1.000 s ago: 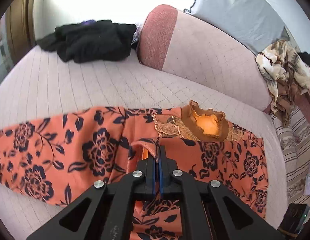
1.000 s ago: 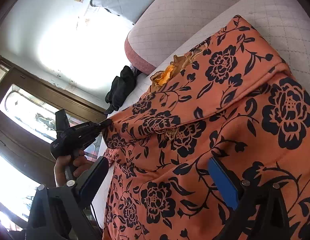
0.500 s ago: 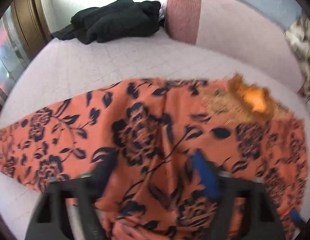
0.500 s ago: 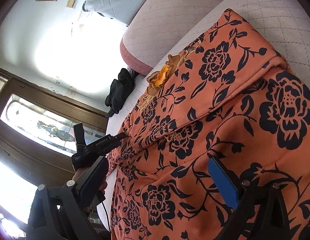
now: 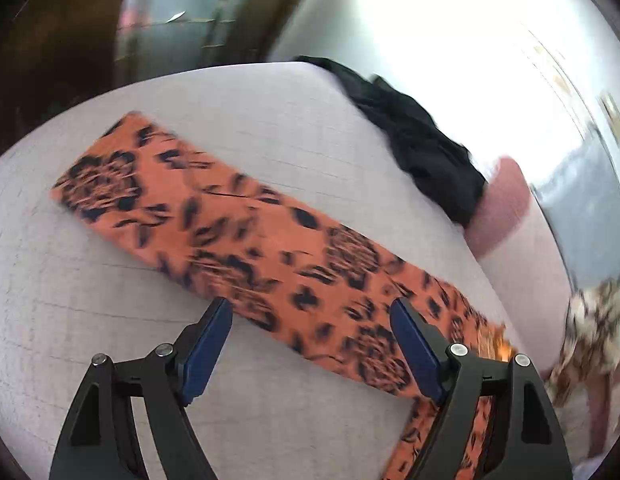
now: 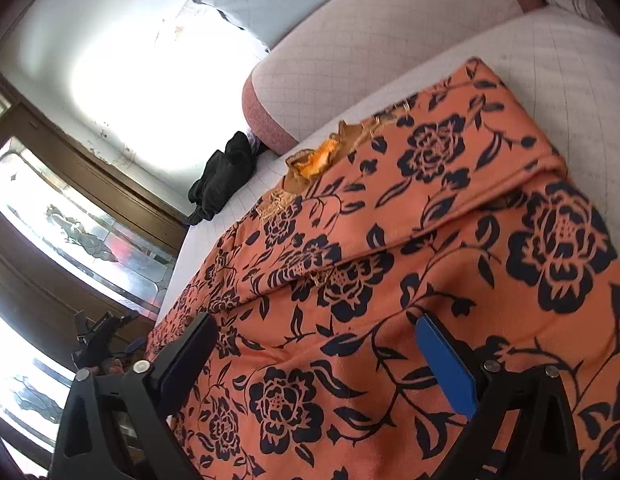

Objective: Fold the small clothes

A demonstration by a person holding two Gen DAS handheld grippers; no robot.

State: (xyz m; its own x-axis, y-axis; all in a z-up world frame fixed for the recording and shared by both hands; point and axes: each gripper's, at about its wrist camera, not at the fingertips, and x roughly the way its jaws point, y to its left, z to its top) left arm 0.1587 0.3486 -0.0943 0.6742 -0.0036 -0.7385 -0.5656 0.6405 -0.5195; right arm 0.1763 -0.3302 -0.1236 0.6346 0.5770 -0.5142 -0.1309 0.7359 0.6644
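An orange garment with dark flowers lies spread as a long band across the pale quilted sofa seat. In the right wrist view the garment fills the frame, one part folded over, with a lace-trimmed neckline at its far edge. My left gripper is open and empty, just above the garment's near edge; this view is blurred. My right gripper is open and empty, low over the garment. The left gripper also shows far off in the right wrist view.
A black heap of clothes lies at the far end of the seat by the pink armrest. A beige patterned cloth hangs over the backrest. A wooden glazed door stands beyond the seat's end.
My left gripper was shut on the garment's fabric, opened, let it go and swung away leftward along the garment. My right gripper stayed open and shifted slightly.
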